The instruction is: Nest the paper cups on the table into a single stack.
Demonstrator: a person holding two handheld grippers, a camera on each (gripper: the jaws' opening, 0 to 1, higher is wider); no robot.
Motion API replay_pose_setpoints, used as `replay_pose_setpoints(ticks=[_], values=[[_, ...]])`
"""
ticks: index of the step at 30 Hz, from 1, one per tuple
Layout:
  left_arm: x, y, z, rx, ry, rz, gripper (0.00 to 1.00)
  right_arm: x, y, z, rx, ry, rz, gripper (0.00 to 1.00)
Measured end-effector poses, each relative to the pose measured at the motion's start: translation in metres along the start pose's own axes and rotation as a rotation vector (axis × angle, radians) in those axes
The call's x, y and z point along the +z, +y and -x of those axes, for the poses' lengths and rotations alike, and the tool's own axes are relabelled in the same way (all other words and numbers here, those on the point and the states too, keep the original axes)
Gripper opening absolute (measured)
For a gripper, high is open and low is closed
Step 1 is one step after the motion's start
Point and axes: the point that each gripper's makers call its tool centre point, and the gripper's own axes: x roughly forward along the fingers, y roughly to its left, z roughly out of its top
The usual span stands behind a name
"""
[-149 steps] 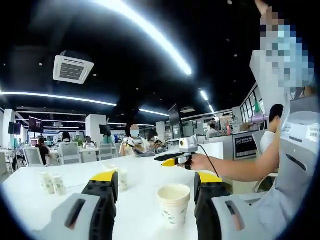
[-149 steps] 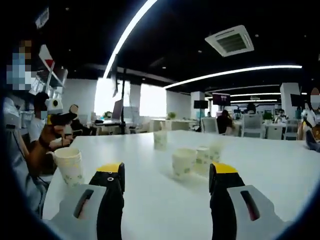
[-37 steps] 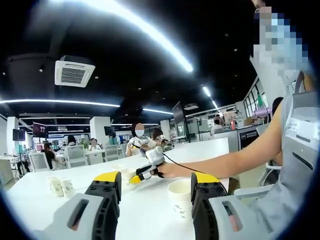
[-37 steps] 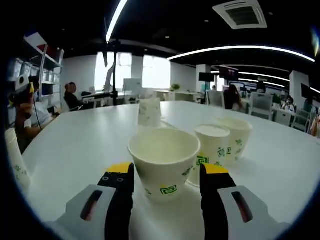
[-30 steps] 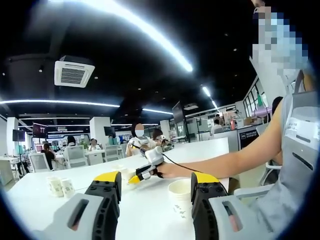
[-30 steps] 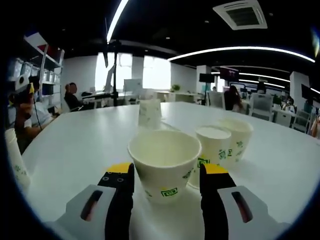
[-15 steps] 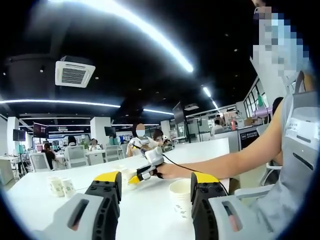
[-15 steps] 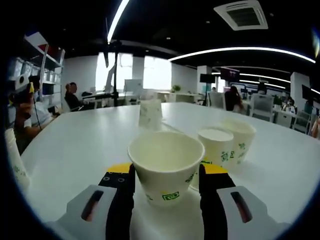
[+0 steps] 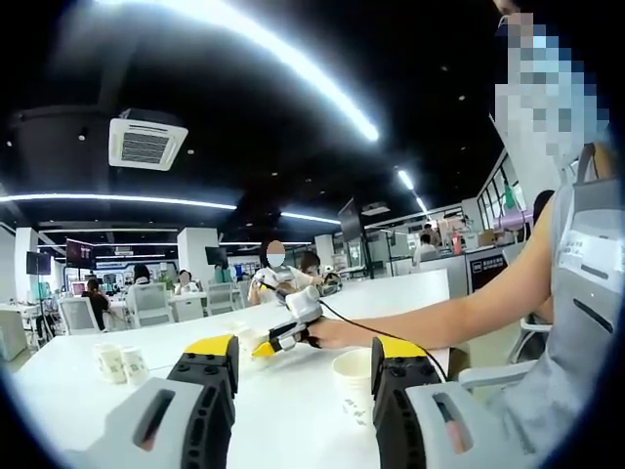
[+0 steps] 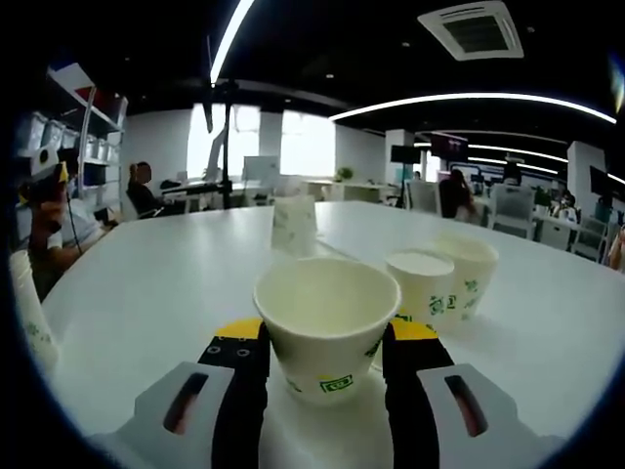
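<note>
Right gripper (image 10: pixel 317 360) fingers were pinched on the white green-printed paper cup (image 10: pixel 326 313); left gripper (image 9: pixel 303 376) fingers stood wide. Squeezing harder could've crumpled it on the white desk (image 10: pixel 156 283).

The green printing on the paper cups (image 10: pixel 327 337) is too blurred to read.

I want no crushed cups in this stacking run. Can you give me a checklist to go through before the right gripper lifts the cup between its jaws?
1. Right gripper jaws against the white green-printed paper cup: ok.
2. Cup rim round, not crushed: ok.
3. Cup upright: ok.
4. Two upright neighbour cups stand apart behind it: ok.
5. Upside-down cup farther back, out of the way: ok.
6. Left gripper open, paper cup beside its jaw ungripped: ok.
</note>
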Motion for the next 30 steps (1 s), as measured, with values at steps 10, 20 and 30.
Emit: replay_pose_setpoints(ticks=[10, 20, 30], values=[[0.0001, -0.0003, -0.0006, -0.001, -0.001, 0.000, 0.58, 0.0036, 0.0074, 0.0010, 0.008, -0.004, 0.004, 0.48], [0.0009, 0.0003, -0.0002, -0.001, -0.003, -0.001, 0.58, 0.0074, 0.0072, 0.0030, 0.014, -0.012, -0.002, 0.48], [0.0009, 0.0004, -0.0005, -0.002, -0.005, 0.003, 0.58, 0.0098, 0.0042, 0.0037, 0.021, -0.020, -0.007, 0.48]])
